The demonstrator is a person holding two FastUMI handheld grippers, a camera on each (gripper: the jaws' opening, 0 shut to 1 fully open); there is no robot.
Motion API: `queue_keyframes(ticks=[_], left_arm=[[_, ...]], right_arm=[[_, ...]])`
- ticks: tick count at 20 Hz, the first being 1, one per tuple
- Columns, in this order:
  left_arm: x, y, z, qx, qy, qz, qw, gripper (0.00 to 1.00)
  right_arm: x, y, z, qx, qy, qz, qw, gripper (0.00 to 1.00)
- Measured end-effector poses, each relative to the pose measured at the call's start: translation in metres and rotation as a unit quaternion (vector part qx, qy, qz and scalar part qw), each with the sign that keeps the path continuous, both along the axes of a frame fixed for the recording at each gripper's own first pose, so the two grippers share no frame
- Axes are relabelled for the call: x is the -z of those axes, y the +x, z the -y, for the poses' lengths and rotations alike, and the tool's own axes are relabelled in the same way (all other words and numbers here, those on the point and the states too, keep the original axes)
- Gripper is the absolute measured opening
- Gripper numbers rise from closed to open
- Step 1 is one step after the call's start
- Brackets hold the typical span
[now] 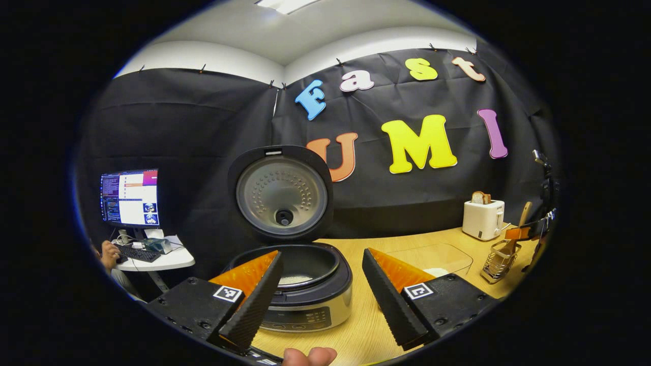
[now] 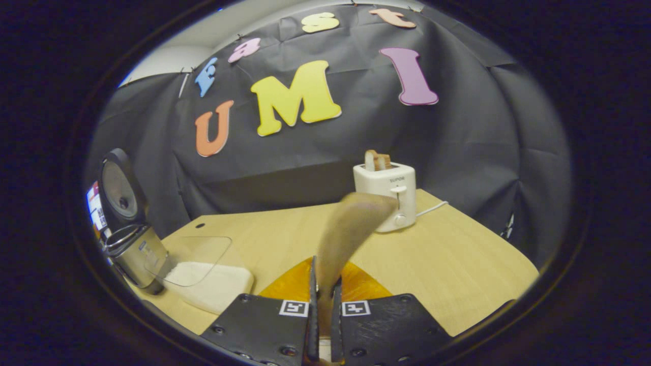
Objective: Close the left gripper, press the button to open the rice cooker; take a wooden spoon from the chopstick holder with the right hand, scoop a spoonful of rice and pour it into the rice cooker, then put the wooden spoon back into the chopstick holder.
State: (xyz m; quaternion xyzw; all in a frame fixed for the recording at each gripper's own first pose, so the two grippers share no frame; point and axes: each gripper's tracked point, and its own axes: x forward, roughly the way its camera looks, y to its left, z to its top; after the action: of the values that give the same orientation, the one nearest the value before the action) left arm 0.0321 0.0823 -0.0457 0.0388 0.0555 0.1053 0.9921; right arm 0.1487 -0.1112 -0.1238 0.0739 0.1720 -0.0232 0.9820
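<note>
The rice cooker point(image 1: 305, 300) stands with its lid point(image 1: 280, 193) raised, a little white rice lying in its pot. My left gripper point(image 1: 322, 252) is open, its fingers spread just in front of the cooker and holding nothing. My right gripper point(image 2: 325, 290) is shut on the handle of the wooden spoon point(image 2: 351, 223), whose blurred bowl points up and away. In the left gripper view, the right gripper point(image 1: 529, 232) holds the spoon point(image 1: 524, 211) just above the wire chopstick holder point(image 1: 501, 259) at the far right. A clear container of rice point(image 2: 208, 284) lies beside the cooker point(image 2: 135, 254).
A white toaster point(image 2: 389, 195) with bread in it stands at the back of the wooden table point(image 2: 447, 254), its cord trailing right. Off the table's left side, a person sits at a small white desk point(image 1: 163, 260) with a monitor point(image 1: 129, 198).
</note>
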Motion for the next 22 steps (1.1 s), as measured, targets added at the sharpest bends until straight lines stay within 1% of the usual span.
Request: queue_keyframes(ticks=[3, 4, 5, 7, 10, 11, 13, 17, 20, 22], left_arm=[[0.001, 0.003, 0.003, 0.012, -0.023, 0.007, 1.0, 0.99], [0.002, 0.003, 0.002, 0.014, -0.027, 0.006, 1.0, 0.99], [0.002, 0.003, 0.0, 0.013, -0.028, 0.007, 0.999, 0.99], [0.001, 0.001, -0.002, 0.015, -0.029, 0.012, 0.999, 0.99], [0.003, -0.003, -0.008, 0.011, -0.034, 0.012, 0.999, 0.99], [0.005, -0.004, -0.008, 0.012, -0.036, 0.01, 0.999, 0.99], [0.002, -0.005, -0.008, 0.017, -0.038, 0.013, 0.999, 0.99], [0.004, -0.008, -0.003, 0.037, -0.048, 0.008, 0.998, 0.99], [0.001, -0.012, -0.013, 0.033, -0.041, 0.008, 0.999, 0.99], [-0.002, -0.014, -0.019, 0.029, -0.039, 0.01, 0.999, 0.99]], right_arm=[[-0.002, 0.0, -0.009, -0.011, -0.045, -0.002, 0.999, 0.09], [-0.006, -0.003, -0.012, -0.011, -0.046, -0.001, 0.999, 0.09], [-0.012, -0.004, -0.012, -0.014, -0.048, 0.005, 0.999, 0.0], [-0.026, -0.003, -0.009, -0.011, -0.05, 0.017, 0.999, 0.0], [-0.05, -0.002, -0.007, -0.007, -0.04, 0.028, 0.999, 0.01], [-0.058, -0.002, -0.008, -0.007, -0.037, 0.03, 0.999, 0.0], [-0.078, -0.001, -0.014, -0.01, -0.039, 0.04, 0.998, 0.01], [-0.118, 0.007, -0.052, -0.038, -0.048, 0.07, 0.996, 0.0], [-0.14, 0.021, -0.096, -0.07, -0.049, 0.085, 0.993, 0.0], [-0.143, 0.034, -0.128, -0.091, -0.053, 0.09, 0.99, 0.0]])
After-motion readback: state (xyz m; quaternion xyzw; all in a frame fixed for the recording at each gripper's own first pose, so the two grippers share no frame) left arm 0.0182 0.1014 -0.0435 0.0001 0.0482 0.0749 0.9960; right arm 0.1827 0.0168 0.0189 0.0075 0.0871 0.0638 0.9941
